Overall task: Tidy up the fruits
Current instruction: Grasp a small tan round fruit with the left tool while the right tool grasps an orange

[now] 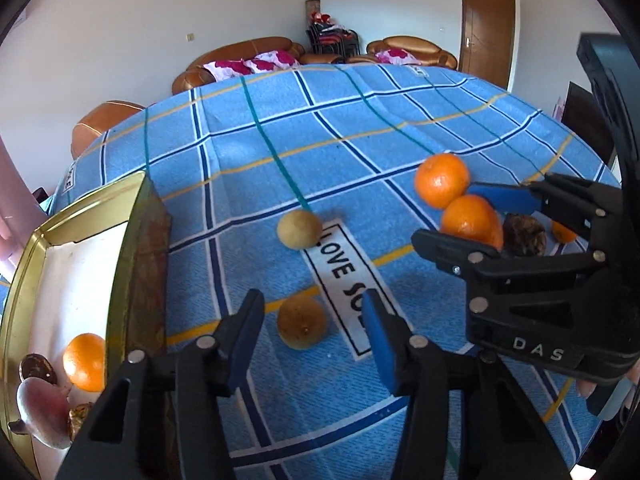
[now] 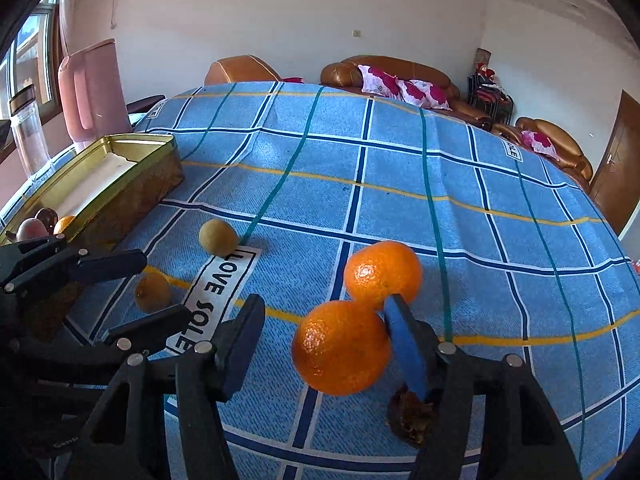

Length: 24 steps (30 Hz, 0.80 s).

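The right gripper (image 2: 320, 344) is held spread around an orange (image 2: 340, 348), a second orange (image 2: 382, 274) lying just beyond it. The left gripper (image 1: 312, 336) is spread above a yellow fruit (image 1: 302, 322); the tin (image 1: 120, 248) is seen to its left

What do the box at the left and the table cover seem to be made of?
The box looks like thin metal, a tin: its gold rim is glossy and reflects light. Its floor is white, perhaps paper. The table cover seems woven cloth: matte, with creases and a printed check pattern.
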### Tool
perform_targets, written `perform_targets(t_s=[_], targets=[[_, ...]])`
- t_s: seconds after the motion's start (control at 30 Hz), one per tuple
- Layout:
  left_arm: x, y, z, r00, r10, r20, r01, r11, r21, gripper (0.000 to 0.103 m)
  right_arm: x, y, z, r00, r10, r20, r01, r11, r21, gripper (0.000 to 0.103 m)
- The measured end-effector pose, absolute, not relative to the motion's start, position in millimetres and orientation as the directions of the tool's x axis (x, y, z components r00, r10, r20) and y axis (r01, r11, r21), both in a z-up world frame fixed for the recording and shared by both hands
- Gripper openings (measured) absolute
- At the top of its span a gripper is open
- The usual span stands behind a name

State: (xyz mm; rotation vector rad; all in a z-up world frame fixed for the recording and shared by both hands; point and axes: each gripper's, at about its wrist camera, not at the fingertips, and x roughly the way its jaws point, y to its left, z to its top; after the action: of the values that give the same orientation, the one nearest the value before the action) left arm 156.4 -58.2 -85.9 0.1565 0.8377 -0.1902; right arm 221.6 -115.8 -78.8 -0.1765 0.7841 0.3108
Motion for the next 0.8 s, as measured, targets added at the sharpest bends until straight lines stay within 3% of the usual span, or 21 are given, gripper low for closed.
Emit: perform_targets(t_s=[0.13, 0.33, 0.8], targets=[[159.1, -58.9, -88.1, 0.642, -0.11, -0.758, 0.234, 0.971, 0.056, 0.027, 224.6, -114.2, -82.6, 0.637, 0.227, -0.737, -0.358, 0.933, -0.022, 0.051], [155.9, -57.0, -84.1, 0.661, -0.126, -0.74, 0.239, 0.97, 0.047, 0.027, 214.1, -102.1, -79.5, 0.661, 0.221, -0.717, -0.397, 0.914, -0.084, 0.05], [142.4, -48.4, -68.6, 0.739, -0.14, -0.659, 0.217, 0.975, 0.037, 0.027, 193.8, -103.0, -63.0, 0.706, 0.328, -0.627, -0.465, 0.883, -0.062, 0.05]])
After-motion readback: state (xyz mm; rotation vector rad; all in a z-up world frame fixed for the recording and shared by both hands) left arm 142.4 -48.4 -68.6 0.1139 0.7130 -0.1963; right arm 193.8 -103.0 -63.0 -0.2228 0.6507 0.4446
